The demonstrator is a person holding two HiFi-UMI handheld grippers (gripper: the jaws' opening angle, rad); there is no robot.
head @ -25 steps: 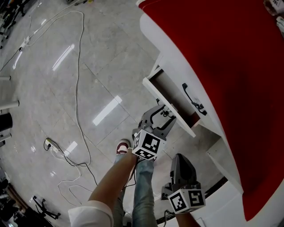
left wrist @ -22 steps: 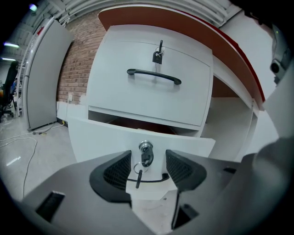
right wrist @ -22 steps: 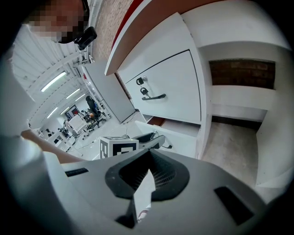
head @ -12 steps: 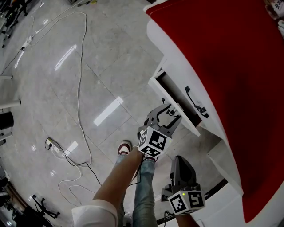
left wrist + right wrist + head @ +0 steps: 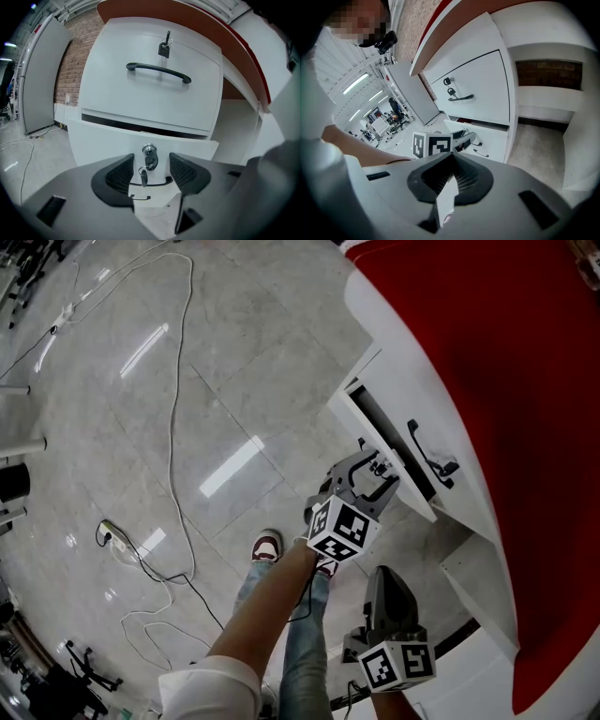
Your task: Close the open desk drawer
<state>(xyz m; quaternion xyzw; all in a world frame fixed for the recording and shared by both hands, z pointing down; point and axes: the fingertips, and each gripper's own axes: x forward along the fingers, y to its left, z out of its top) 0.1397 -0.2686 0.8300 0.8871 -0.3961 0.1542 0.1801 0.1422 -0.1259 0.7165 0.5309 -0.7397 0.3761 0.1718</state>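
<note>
— Red top, white body: the desk point(image 5: 506, 381) fills your head view from 12 to 4 o'clock. And the drawer?
— The lower drawer point(image 5: 361, 432) stands partly out, just toward 2 o'clock from centre, under the shut upper drawer point(image 5: 150, 93).
— My left gripper?
— Your left gripper point(image 5: 375, 470) is close at the drawer's front, jaws apart, clamping nothing; the key point(image 5: 143, 177) hangs between them.
— The right?
— Your right gripper point(image 5: 384, 577) hangs at 6 o'clock, jaws together, empty.

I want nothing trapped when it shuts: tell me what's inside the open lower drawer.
Only a dark slot shows in the lower drawer; no contents visible. The upper drawer above covers most of its interior, so I cannot rule things out.
</note>
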